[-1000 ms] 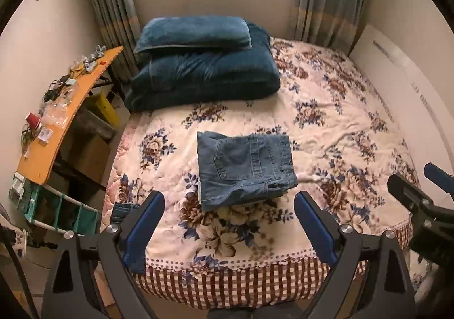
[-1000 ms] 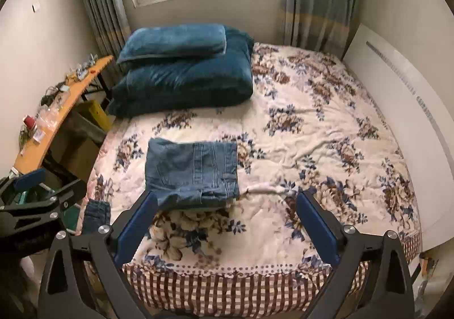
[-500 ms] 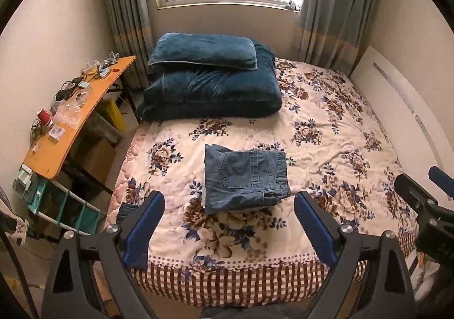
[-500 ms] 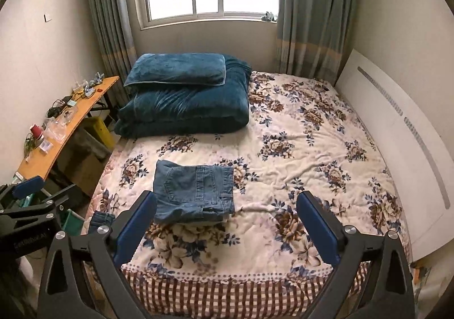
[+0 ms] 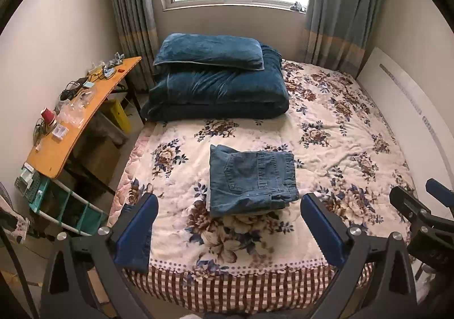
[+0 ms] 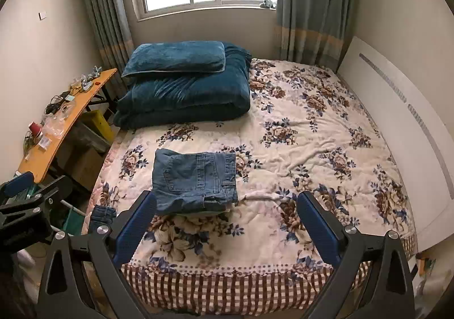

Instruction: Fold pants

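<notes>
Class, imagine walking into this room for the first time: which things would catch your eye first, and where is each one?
Probably the folded jeans, a neat blue square lying alone on the flowered bedspread near the foot of the bed. Behind them, by the window, a dark blue pillow sits on a folded blue quilt. An orange desk cluttered with small items stands along the left wall.

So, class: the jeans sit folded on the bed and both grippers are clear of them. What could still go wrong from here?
1. The folded jeans lie near the foot edge of the floral quilt; a careless nudge could push them off.
2. Their lower layers look uneven at the front, so the stack may slump open.
3. The left gripper and right gripper are open and close together; they might knock each other.
</notes>
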{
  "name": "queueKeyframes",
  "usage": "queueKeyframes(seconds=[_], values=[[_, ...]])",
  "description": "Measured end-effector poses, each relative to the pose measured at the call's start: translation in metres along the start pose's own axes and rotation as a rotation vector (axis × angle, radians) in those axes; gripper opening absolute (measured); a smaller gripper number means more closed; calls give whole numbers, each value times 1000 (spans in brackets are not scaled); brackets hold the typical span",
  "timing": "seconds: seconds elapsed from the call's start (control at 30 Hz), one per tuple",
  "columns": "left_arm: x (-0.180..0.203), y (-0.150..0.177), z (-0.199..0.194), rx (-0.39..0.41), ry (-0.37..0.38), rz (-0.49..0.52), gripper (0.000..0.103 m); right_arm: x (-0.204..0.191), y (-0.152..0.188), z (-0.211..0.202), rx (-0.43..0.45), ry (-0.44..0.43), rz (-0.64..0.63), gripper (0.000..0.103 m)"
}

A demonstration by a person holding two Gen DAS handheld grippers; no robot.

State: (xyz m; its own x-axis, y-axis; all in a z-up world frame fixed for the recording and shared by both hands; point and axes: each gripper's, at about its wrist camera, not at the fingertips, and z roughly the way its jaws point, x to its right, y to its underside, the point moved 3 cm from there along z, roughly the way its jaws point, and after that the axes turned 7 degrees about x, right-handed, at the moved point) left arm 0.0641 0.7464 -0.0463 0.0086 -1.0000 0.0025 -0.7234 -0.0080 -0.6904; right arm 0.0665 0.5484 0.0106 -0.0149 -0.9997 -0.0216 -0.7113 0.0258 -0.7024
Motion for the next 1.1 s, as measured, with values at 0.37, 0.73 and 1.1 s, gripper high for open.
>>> queueKeyframes(seconds=[0.37, 0.73, 1.1], values=[[5, 12, 39, -11, -52, 19, 103, 5, 22, 60, -23, 33, 7, 103], [8, 21, 44, -16, -41, 24, 103, 6, 34, 80, -33, 47, 5, 103], [14, 23, 31, 15, -34, 27, 103, 8, 40, 81, -24, 57, 4, 103]])
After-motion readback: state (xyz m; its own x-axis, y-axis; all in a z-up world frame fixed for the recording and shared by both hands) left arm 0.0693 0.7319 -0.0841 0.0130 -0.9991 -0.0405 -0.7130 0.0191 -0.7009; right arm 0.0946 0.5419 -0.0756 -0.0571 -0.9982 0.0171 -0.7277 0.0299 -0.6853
